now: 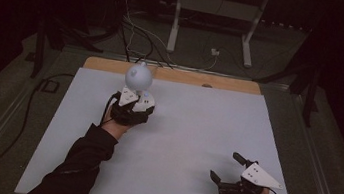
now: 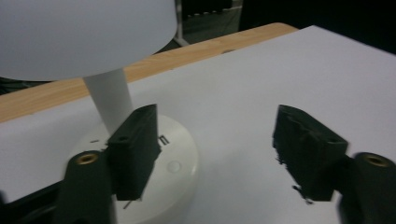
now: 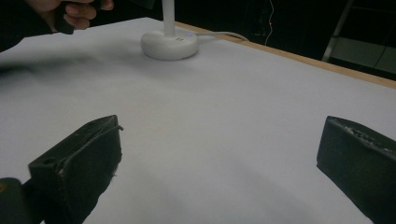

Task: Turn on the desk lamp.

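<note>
Hiding lamp base (image 1: 145,104): left hand-held gripper (image 1: 131,106)

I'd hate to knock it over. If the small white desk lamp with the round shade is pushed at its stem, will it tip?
Probably yes: the small white desk lamp carries a wide shade on a thin stem. Its broad round base may resist gentle nudges. The plastic looks smooth, perhaps slippery.
</note>
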The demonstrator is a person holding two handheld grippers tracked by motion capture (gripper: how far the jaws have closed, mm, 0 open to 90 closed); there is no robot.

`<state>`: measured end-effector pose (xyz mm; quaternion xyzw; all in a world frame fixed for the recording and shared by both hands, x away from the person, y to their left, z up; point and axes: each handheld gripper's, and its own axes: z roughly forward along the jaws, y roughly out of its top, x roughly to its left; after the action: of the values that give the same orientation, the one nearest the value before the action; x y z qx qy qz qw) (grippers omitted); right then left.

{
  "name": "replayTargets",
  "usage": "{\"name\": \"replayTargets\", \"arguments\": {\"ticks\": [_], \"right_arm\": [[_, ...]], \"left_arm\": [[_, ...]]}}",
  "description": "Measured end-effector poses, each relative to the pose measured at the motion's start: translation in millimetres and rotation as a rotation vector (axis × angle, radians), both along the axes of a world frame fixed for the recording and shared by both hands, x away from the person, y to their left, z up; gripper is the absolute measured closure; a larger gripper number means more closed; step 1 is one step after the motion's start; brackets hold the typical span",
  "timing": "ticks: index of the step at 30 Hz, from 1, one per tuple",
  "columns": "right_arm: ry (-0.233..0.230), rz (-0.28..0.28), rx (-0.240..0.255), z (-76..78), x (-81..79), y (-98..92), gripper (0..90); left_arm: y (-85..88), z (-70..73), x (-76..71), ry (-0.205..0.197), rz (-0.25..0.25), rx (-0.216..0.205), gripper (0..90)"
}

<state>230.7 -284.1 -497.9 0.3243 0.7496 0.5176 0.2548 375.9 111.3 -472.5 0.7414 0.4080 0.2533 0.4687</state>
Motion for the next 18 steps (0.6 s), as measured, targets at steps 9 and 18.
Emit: {"name": "replayTargets", "arguments": {"ticks": [9,18], "right_arm": [[0.002,-0.001,0.002,0.0,0.1,-0.3,0.0],[-0.001,-0.001,-0.003,0.1,0.1,-0.4,0.0]], "left_arm": [[-3.3,-9.7,4.4,-0.064,0.094,0.045,67.6],[-10.3,-22.0,9.5,-0.051,0.172,0.035,77.7]]}}
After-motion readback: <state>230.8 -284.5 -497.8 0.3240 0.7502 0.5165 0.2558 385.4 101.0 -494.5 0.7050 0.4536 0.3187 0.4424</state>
